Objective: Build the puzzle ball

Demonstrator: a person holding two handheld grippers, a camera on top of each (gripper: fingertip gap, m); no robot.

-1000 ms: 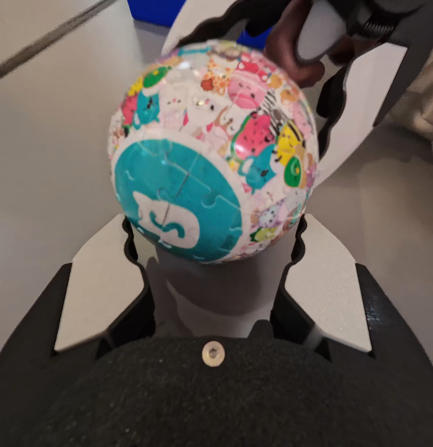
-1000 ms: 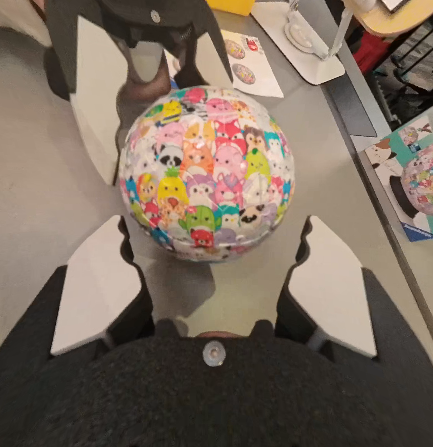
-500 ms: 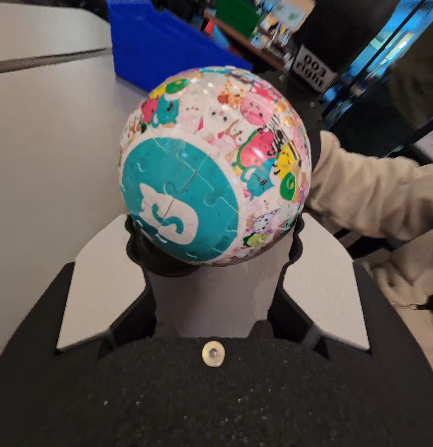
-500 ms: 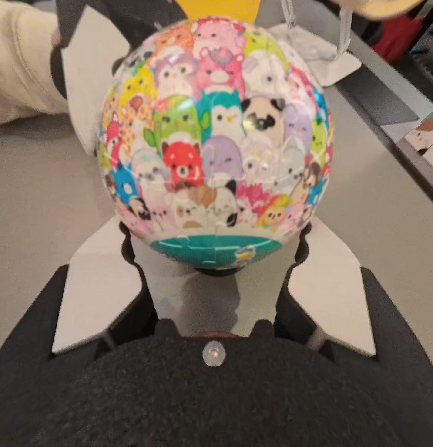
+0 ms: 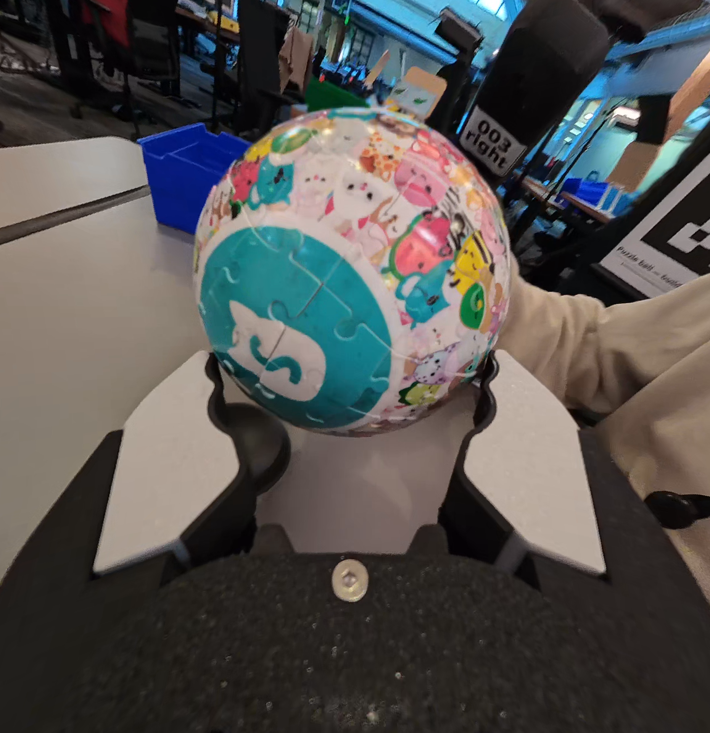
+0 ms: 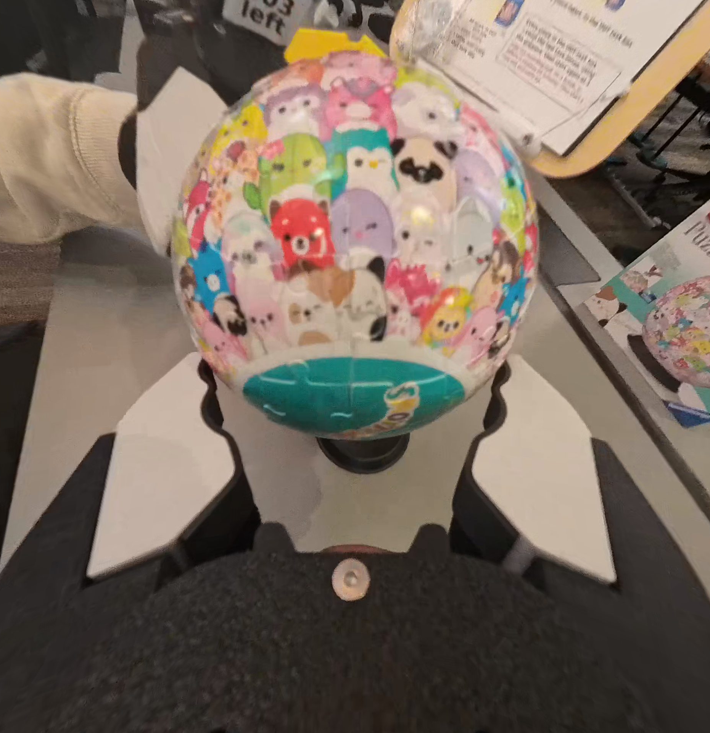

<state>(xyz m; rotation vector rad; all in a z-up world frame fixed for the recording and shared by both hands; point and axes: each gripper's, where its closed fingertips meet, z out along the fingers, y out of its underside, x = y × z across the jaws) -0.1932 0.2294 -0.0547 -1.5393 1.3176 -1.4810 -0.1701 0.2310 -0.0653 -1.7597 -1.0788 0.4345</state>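
Blue bin (image 5: 182, 174): I see it on the grey table (image 5: 68, 301), far left, open-topped.
Puzzle box (image 6: 670, 337): I see it lying flat at the right, beyond the table edge, printed with a patterned sphere.
Clipboard (image 6: 575, 83): far right, tilted, tan-rimmed, holding a printed sheet.
Yellow item (image 6: 325, 41): far centre, mostly hidden; I cannot tell its kind.
Marker board (image 5: 686, 234): far right, black-and-white squares.

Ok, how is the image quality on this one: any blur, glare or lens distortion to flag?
Left wrist view: puzzle ball fairly sharp, small glare spots on top, background bent by the wide lens and tinted blue. Right wrist view: the ball is soft with motion blur, glossy highlights mid-surface; the black stand beneath sits in shadow.
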